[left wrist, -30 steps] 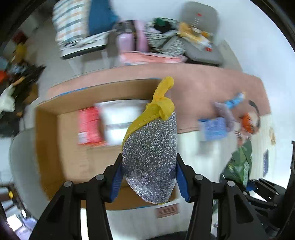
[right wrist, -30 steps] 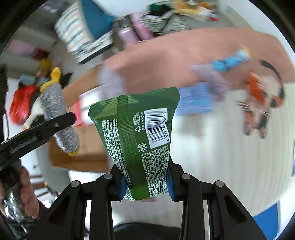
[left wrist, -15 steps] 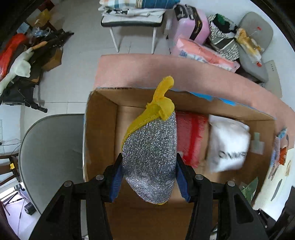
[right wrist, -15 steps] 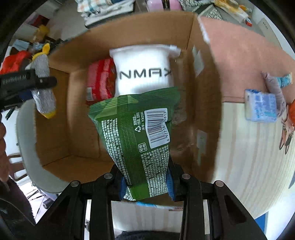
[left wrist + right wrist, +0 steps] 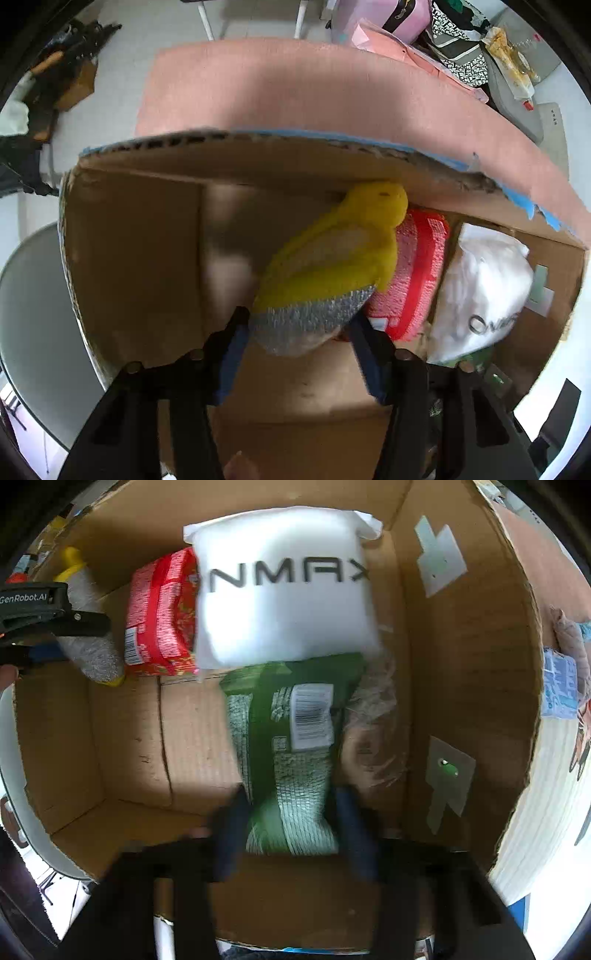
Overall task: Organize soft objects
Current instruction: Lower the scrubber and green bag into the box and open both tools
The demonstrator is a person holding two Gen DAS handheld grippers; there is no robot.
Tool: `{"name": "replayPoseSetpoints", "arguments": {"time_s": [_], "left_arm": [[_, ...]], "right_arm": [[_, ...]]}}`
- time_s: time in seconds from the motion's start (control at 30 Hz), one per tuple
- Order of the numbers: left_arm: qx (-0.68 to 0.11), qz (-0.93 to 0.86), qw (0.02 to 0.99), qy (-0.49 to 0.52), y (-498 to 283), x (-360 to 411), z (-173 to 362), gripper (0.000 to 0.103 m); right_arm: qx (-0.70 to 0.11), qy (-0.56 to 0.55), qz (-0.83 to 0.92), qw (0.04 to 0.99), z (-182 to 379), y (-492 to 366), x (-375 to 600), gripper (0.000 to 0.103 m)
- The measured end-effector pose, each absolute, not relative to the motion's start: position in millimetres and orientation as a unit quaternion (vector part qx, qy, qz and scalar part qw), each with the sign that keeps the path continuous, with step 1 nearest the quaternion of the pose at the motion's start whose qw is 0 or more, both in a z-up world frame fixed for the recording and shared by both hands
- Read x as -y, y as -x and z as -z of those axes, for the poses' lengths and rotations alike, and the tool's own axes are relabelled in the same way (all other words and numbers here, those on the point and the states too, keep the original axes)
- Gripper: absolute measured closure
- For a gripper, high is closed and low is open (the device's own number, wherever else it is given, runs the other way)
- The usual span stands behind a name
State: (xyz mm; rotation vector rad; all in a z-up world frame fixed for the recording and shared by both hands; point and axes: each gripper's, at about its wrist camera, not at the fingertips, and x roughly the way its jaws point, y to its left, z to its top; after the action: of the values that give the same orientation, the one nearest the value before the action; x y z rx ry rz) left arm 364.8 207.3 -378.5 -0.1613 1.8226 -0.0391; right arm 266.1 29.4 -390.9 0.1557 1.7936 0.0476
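Note:
An open cardboard box (image 5: 147, 258) fills both views. My left gripper (image 5: 300, 321) is down inside it, jaws opening around a yellow-and-silver sponge toy (image 5: 332, 258). The toy has tipped against the far wall beside a red packet (image 5: 417, 277), and the pads no longer squeeze it. My right gripper (image 5: 291, 797) is also in the box (image 5: 461, 664) with its jaws opening wide. A green packet (image 5: 288, 738) lies between them with a gap on each side, its top under a white NMAX pouch (image 5: 280, 590).
A crumpled clear bag (image 5: 373, 716) lies right of the green packet. Bare box floor (image 5: 129, 738) shows at the left. Outside the box are a pink tabletop (image 5: 295, 85), a grey chair (image 5: 33, 314), a blue tissue pack (image 5: 557, 686) and a grey plush (image 5: 569, 627).
Both grippers came from above the table down into the box. Their jaws spread; the sponge toy tipped forward against the wall and the green packet settled onto the box floor.

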Motion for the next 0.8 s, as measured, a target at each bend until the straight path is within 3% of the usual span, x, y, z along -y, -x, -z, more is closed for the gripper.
{"name": "replayPoseSetpoints", "arguments": {"time_s": [0.07, 0.2, 0.3, 0.8], "left_arm": [[-0.783, 0.026, 0.617, 0.074, -361.7, -205.3, 370.5, 0.038], [-0.77, 0.026, 0.634, 0.062, -352.7, -200.9, 352.9, 0.006], [-0.755, 0.023, 0.652, 0.058, -343.7, -204.0, 336.9, 0.005], [-0.684, 0.008, 0.728, 0.045, -242.8, -206.4, 266.8, 0.005]], "right_arm": [[-0.777, -0.06, -0.023, 0.627, 387.8, -265.4, -28.5, 0.018], [-0.769, -0.055, -0.016, 0.636, 377.5, -262.8, -33.4, 0.007], [-0.759, -0.057, -0.013, 0.648, 367.9, -258.7, -34.7, 0.0], [-0.692, -0.031, 0.001, 0.721, 270.7, -209.4, -6.3, 0.0]]}}
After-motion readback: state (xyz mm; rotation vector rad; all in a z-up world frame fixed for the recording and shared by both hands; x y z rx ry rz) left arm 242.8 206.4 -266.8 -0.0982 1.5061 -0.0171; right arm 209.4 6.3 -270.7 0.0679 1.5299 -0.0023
